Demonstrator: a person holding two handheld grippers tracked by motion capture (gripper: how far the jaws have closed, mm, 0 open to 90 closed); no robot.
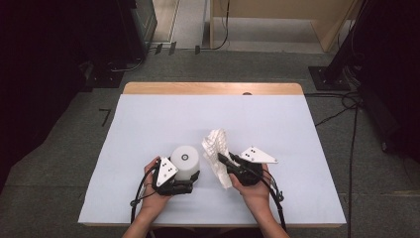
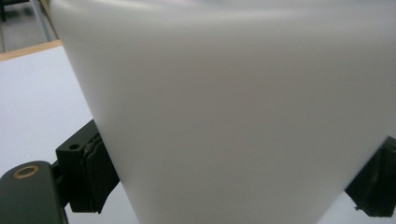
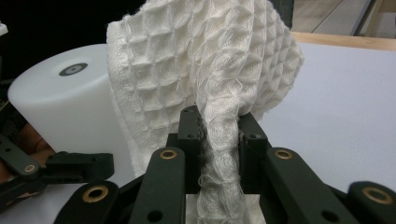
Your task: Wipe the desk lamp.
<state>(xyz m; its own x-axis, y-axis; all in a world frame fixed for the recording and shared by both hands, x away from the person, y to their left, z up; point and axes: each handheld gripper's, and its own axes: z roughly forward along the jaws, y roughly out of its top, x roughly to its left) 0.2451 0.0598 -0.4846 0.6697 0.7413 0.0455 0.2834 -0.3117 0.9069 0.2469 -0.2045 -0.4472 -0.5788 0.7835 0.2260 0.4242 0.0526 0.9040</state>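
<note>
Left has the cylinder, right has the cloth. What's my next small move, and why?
Probably bring the waffle cloth leftward onto the white cylinder's side. The right gripper is shut on the cloth, the left gripper clamps the cylinder near its base, and a small gap separates cloth and cylinder.

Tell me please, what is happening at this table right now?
A person works at the white table with a gripper in each hand. The left gripper is clamped around a white cylinder that stands upright. The right gripper is shut on a bunched white waffle-weave cloth, held up right beside the cylinder, perhaps to wipe it.
</note>
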